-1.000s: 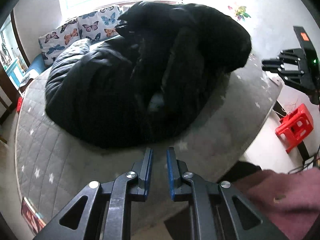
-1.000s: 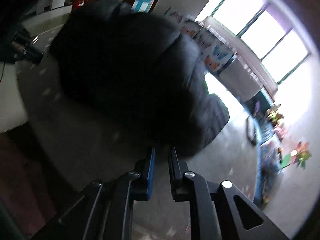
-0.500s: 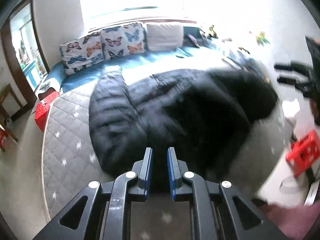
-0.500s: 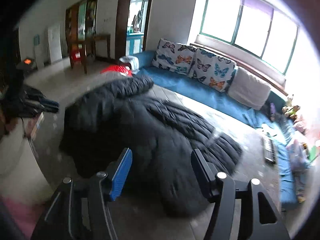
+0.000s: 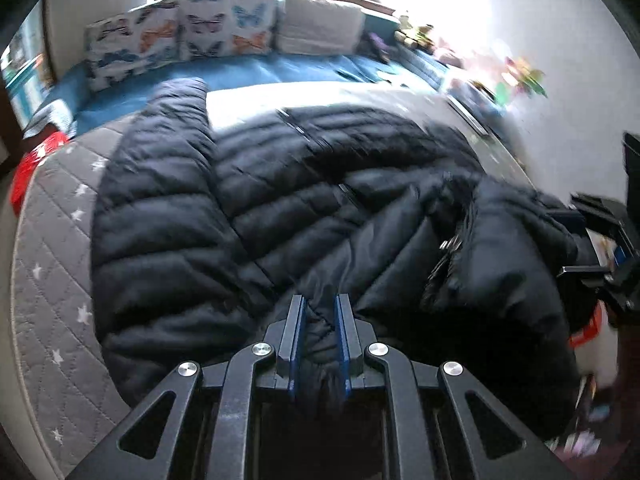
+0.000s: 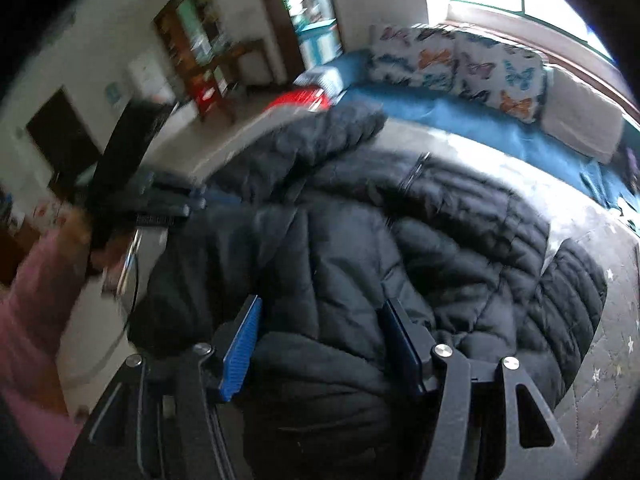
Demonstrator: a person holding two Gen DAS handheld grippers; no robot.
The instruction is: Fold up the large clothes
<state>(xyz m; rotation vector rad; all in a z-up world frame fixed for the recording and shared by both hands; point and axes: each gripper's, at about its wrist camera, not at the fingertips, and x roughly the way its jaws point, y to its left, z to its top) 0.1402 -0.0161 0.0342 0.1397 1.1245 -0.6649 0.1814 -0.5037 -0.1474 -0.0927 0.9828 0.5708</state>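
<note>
A large black puffer jacket (image 5: pixel 248 216) lies spread on a grey quilted mat (image 5: pixel 52 264), one sleeve stretched toward the far left. My left gripper (image 5: pixel 320 312) is shut on a fold of the jacket's near edge. In the right wrist view the jacket (image 6: pixel 440 240) fills the middle. My right gripper (image 6: pixel 320 312) is open, its blue pads on either side of a bulge of the jacket's near edge. The right gripper also shows at the right edge of the left wrist view (image 5: pixel 608 248). The left gripper shows at the left of the right wrist view (image 6: pixel 160 204).
A blue sofa (image 5: pixel 260 68) with butterfly cushions (image 5: pixel 224 28) stands behind the mat. A red stool (image 6: pixel 296 98) is at the mat's far left corner. Toys (image 5: pixel 520 76) lie at the far right. A doorway and wooden furniture (image 6: pixel 216 60) are beyond.
The jacket went from a raised heap to lying spread on the mat. My right gripper opened and moved down over the jacket's edge. My left gripper stayed closed and now pinches the fabric.
</note>
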